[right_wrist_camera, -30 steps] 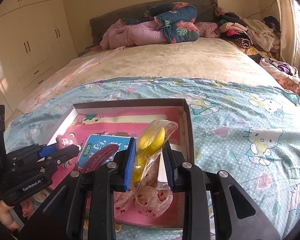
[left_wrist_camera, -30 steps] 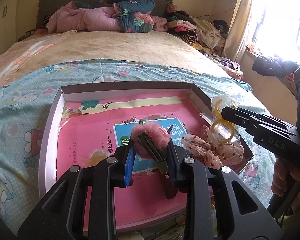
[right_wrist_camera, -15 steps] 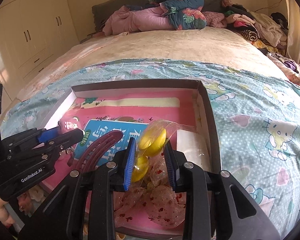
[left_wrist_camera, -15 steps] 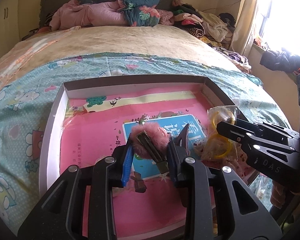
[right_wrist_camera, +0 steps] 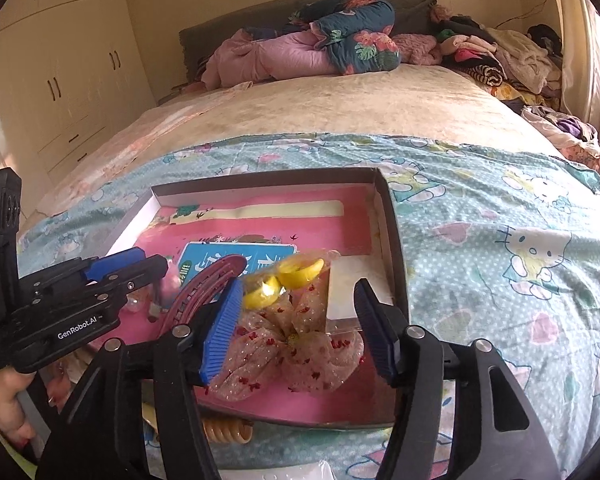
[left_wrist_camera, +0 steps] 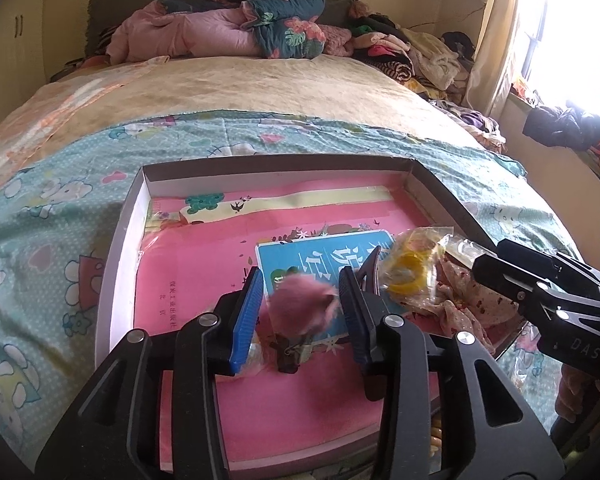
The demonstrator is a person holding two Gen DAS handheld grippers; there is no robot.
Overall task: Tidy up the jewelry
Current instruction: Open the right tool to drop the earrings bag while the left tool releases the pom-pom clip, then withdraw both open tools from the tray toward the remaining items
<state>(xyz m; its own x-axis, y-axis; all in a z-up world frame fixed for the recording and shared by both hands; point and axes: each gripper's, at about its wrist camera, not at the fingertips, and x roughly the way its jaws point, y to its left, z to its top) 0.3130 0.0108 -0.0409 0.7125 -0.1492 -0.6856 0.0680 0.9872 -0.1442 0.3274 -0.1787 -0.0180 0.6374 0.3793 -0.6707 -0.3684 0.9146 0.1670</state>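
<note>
A shallow cardboard box (left_wrist_camera: 118,240) (right_wrist_camera: 394,240) lined with pink paper lies on the bed. My left gripper (left_wrist_camera: 302,308) is open over it; a pink fluffy hair clip (left_wrist_camera: 302,308) lies loose between its fingers, blurred. My right gripper (right_wrist_camera: 296,320) is open above a clear bag with yellow rings (right_wrist_camera: 284,280) (left_wrist_camera: 408,276) and a sheer red-dotted scrunchie (right_wrist_camera: 300,344), both resting in the box. A dark red comb clip (right_wrist_camera: 208,284) lies beside them.
A Hello Kitty sheet (right_wrist_camera: 500,248) covers the near bed. A beige coil hair tie (right_wrist_camera: 224,432) lies just outside the box's front edge. Quilts and clothes (left_wrist_camera: 240,36) pile up at the headboard. Wardrobes (right_wrist_camera: 60,80) stand on the left.
Both grippers opened. The left let go of the pink fluffy clip and the right let go of the bag with yellow rings, which now rests in the box.
</note>
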